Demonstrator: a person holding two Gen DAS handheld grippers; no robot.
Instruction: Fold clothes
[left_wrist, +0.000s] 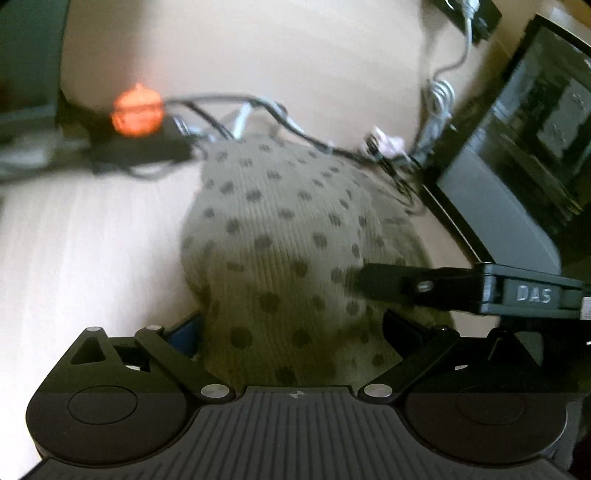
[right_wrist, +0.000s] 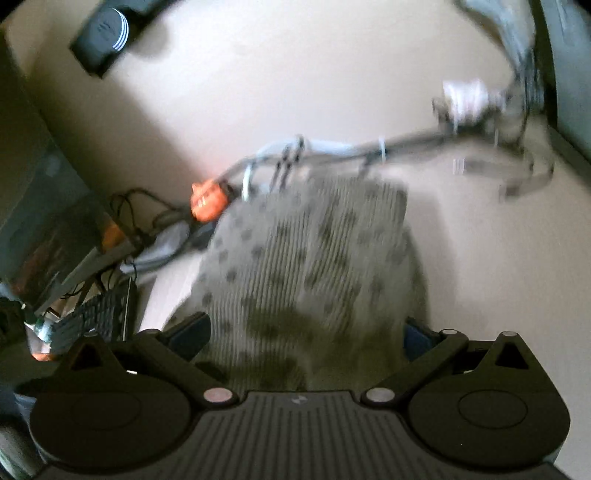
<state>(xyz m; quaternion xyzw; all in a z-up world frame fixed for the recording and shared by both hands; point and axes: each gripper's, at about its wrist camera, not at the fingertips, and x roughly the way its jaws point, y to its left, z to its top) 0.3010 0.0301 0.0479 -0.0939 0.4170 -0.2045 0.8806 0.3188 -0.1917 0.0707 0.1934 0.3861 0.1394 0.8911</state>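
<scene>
A: Why is the ribbed olive-grey cloth with dark dots (left_wrist: 280, 236) draped up off the pale bench (left_wrist: 85, 240)?

B: Both claws appear to hold it. The left claw (left_wrist: 295, 332) has its near hem running between spread fingers; the right claw (right_wrist: 306, 332) likewise, so the far part trails toward the cables (left_wrist: 258, 110).

A: Clamped tight?

B: Too blurred to tell. Lifting both corners likely readies a fold.
</scene>
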